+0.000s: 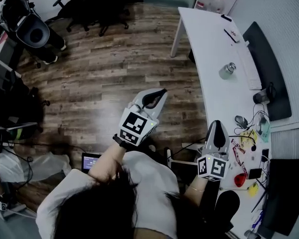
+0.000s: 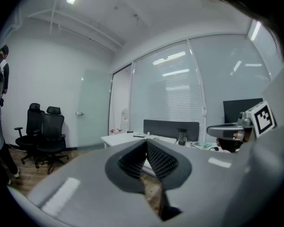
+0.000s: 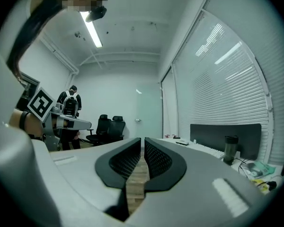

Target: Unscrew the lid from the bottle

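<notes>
Head view: person stands on the wood floor (image 1: 104, 68), lower centre of frame, with a gripper in each hand, both held level in the air, off the left edge of the white desk (image 1: 209, 44).

Left gripper (image 1: 152, 99): centre of frame, over the floor. Its own view shows the ribbed pads (image 2: 158, 160) closed tip to tip, nothing between them.

Right gripper (image 1: 218, 133): lower right of centre, just at the desk's near edge. Its own view shows the pads (image 3: 158, 160) drawn together to a thin slit, nothing clamped.

Bottle (image 1: 227, 70): upper right of frame, upright on the desk beside the keyboard (image 1: 249, 66), well apart from both grippers, touched by neither. It is the only container that can be made out clearly. Lid (image 1: 231, 66) seated on top. Body is opaque, so contents cannot be told. It shows as a dark cylinder right of centre in the left gripper view (image 2: 181, 136) and at the right edge in the right gripper view (image 3: 230, 149).

Desk, lower right: cables, a mouse (image 1: 240, 121), a red object (image 1: 240, 179), small clutter too small to identify.

Black office chairs (image 1: 97, 4) at top of frame.
</notes>
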